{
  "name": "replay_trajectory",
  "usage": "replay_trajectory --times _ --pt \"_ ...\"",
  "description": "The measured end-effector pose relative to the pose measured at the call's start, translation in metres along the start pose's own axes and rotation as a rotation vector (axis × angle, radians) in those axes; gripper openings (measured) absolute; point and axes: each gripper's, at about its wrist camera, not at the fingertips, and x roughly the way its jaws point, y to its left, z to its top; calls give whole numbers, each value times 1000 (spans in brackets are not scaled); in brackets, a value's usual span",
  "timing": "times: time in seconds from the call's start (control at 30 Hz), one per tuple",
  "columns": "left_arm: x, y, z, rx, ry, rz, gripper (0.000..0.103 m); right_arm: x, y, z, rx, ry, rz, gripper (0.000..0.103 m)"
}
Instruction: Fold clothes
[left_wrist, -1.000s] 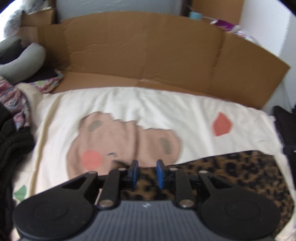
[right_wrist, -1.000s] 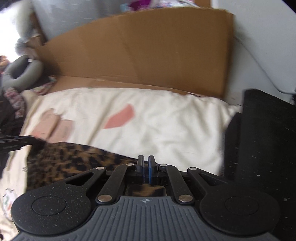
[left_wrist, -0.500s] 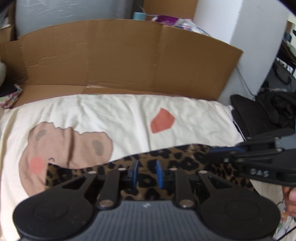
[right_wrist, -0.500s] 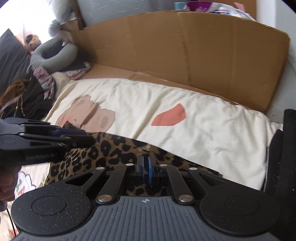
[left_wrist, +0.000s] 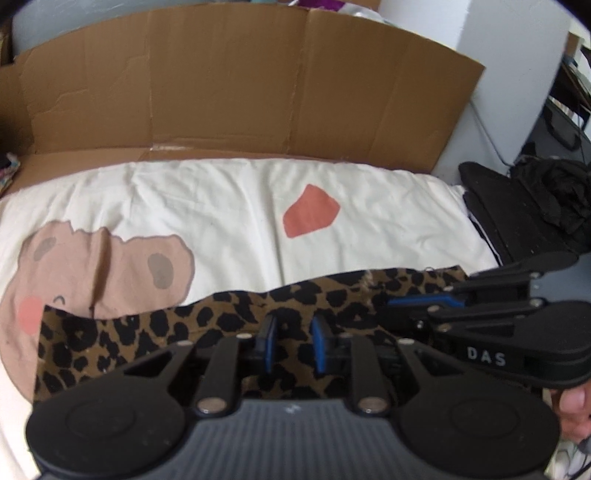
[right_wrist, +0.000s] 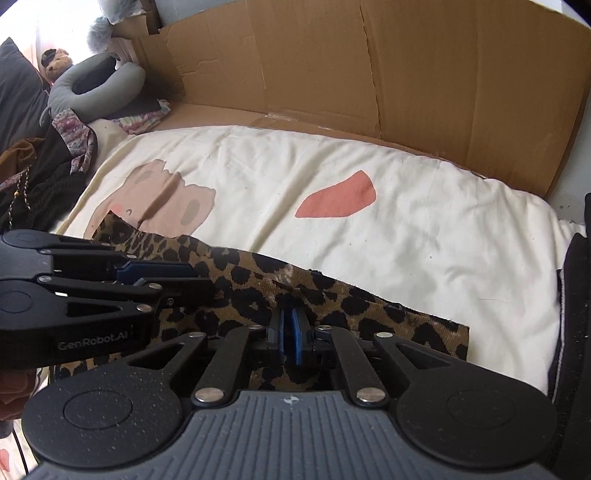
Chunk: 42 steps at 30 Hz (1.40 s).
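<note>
A leopard-print garment (left_wrist: 184, 325) (right_wrist: 251, 288) lies flat across the near part of a cream bed cover (left_wrist: 221, 206) (right_wrist: 295, 166) printed with a bear's face. My left gripper (left_wrist: 293, 343) (right_wrist: 199, 280) sits low over the middle of the garment. Its blue pads stand a little apart, and leopard fabric fills the gap between them. My right gripper (right_wrist: 290, 332) (left_wrist: 384, 314) is close beside it, toward the garment's right end. Its jaws are opening, the pads still almost together on the fabric's near edge. A hand (left_wrist: 572, 402) holds its grip.
A tall sheet of brown cardboard (left_wrist: 258, 81) (right_wrist: 406, 74) stands along the far side of the bed. Black items (left_wrist: 517, 214) (right_wrist: 576, 295) border the right end. At the left end are a grey neck pillow (right_wrist: 96, 85) and a heap of clothes (right_wrist: 44, 166).
Both grippers have sunk toward the bed and come side by side. The left one has shifted right along the garment, so the bear print now sits far left in its view.
</note>
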Motion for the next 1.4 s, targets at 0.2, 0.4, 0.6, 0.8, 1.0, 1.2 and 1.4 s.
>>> replay_trajectory --times 0.2,0.4,0.6,0.8,1.0,1.2,1.4 --pt "3 2 2 -1 4 -1 23 6 -14 -2 76 1 51 9" --pt "-20 -6 4 -18 -24 12 17 6 -17 -2 75 1 72 9" --pt "-27 -17 -7 17 -12 -3 18 6 -21 -3 73 -2 96 9" --pt "-16 -12 -13 27 32 -9 19 -1 -16 0 54 -3 85 10" --pt "-14 -3 -15 -3 38 -27 18 -26 0 -1 -26 -52 77 41" --pt "-39 -7 -11 7 -13 -37 17 -39 20 -19 -124 -64 95 45" --pt "-31 -5 -23 36 20 -23 17 -29 28 -30 -191 -42 73 44"
